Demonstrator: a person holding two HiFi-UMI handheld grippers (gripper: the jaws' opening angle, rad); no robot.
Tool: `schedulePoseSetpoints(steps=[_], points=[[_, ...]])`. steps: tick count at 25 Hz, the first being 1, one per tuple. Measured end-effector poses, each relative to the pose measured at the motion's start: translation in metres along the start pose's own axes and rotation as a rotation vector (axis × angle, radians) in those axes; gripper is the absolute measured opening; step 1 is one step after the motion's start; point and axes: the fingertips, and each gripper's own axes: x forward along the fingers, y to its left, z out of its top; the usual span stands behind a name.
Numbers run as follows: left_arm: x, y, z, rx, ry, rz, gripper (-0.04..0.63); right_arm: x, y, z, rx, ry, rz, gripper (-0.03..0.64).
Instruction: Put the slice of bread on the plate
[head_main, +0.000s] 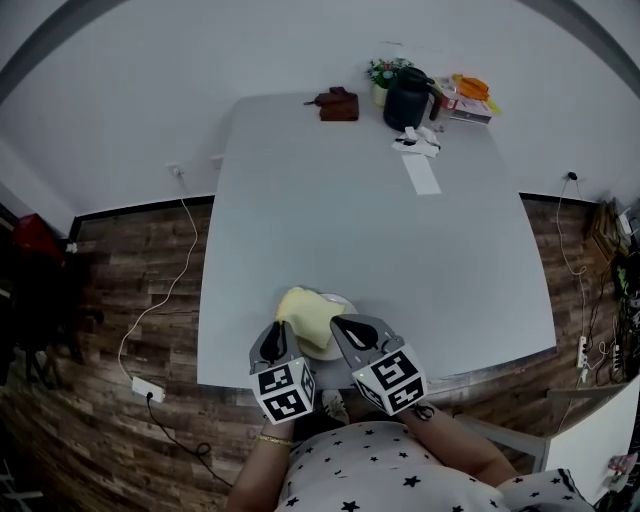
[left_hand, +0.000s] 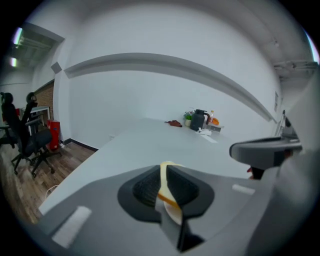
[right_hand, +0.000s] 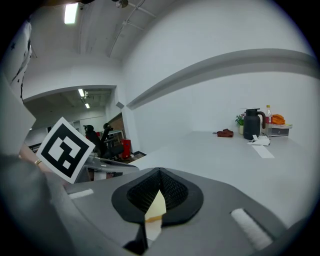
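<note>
You're pinching the slice of bread (head_main: 303, 313) with both tongs: the left tongs (head_main: 279, 332) are clamping down on its crust edge and the right tongs (head_main: 347, 326) are gripping another edge. It's hovering over the plate (head_main: 327, 352), by the worktop's (head_main: 370, 230) near edge.
</note>
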Motion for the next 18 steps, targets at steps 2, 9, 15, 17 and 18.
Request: schedulePoseSetpoints(steps=[2, 9, 15, 17, 18], points=[[-0.007, -0.006, 0.004, 0.007, -0.01, -0.012, 0.009, 0.0, 0.002, 0.0, 0.0, -0.004, 0.004, -0.002], [-0.026, -0.012, 0.012, -0.008, -0.023, -0.047, 0.009, -0.002, 0.013, 0.005, -0.025, -0.016, 0.02, -0.002], [-0.036, -0.015, 0.017, -0.025, -0.044, -0.06, 0.008, -0.006, 0.019, 0.005, -0.063, -0.009, 0.026, -0.003], [-0.038, -0.016, 0.019, -0.026, -0.049, -0.065, 0.008, -0.008, 0.022, 0.006, -0.068, -0.013, 0.028, -0.003], [-0.04, -0.016, 0.02, -0.027, -0.052, -0.068, 0.008, -0.008, 0.023, 0.006, -0.069, -0.015, 0.029, -0.003]])
